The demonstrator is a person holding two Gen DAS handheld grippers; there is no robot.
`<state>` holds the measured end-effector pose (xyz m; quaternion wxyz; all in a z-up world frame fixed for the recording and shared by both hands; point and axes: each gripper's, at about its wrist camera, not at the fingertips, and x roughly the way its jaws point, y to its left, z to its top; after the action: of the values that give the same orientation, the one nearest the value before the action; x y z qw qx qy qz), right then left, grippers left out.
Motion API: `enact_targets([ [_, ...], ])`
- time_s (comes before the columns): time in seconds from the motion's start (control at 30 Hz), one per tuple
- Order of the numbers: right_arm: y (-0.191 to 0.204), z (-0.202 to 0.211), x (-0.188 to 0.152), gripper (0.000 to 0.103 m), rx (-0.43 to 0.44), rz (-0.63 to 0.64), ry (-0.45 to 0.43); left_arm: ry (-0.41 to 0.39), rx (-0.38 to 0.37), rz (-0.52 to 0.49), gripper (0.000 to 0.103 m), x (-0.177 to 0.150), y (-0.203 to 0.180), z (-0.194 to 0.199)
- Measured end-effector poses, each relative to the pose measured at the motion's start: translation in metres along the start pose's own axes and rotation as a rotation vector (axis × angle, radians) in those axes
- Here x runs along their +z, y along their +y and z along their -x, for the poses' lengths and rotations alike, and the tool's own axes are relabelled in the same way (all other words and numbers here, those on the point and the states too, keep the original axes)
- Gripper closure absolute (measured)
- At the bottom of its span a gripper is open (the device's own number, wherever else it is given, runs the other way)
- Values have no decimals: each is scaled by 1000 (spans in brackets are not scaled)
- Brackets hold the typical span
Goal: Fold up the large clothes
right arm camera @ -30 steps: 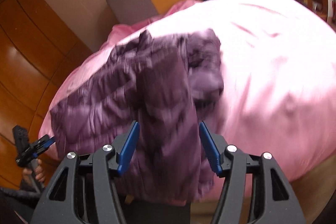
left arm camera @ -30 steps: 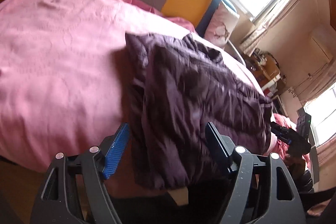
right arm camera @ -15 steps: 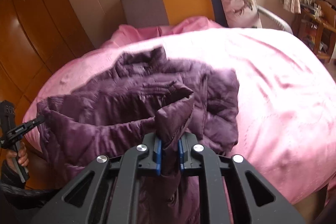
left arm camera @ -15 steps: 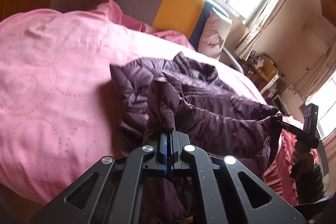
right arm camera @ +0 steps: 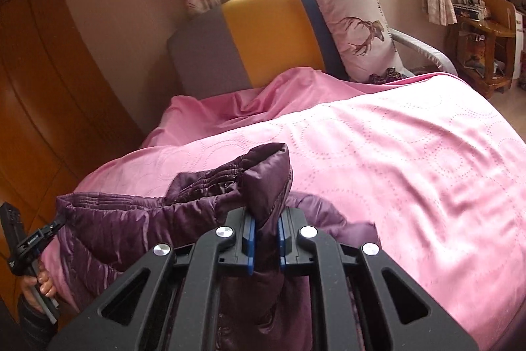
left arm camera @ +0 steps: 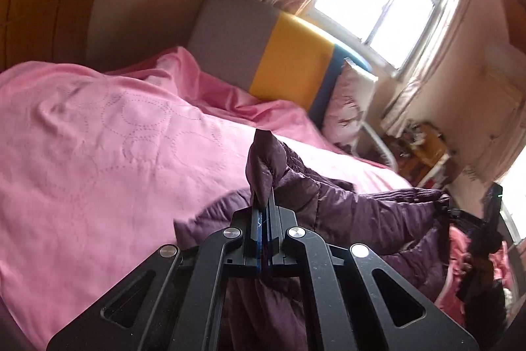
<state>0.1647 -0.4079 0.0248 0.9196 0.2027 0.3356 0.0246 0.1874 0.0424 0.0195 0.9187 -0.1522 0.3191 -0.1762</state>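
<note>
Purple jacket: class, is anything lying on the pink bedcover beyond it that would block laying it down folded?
Nothing visible does. Both the left gripper and right gripper are shut on the purple jacket, and the pink bedcover ahead is bare. The pillow stands far back at the headboard.

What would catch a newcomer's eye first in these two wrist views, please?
The dark purple puffer jacket, pinched in both the left gripper and the right gripper and stretched between them above the near edge of the bed. Behind it spreads the bright pink quilt, with the grey, yellow and blue headboard and a deer-print pillow under the window.
</note>
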Motion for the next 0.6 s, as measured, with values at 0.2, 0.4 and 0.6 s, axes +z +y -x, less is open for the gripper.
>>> enact_targets([
  [0.2,-10,-63,-4,94,-166,50,47,98,103,5,102,4,8,-65],
  [0.4,-25,-112,-31,92,-294,88,102,202,190,21,102,-18,22,-120],
  [0.6,-32,-144,-50,90,-368,116,153,244,248,-17,102,-40,20,-145],
])
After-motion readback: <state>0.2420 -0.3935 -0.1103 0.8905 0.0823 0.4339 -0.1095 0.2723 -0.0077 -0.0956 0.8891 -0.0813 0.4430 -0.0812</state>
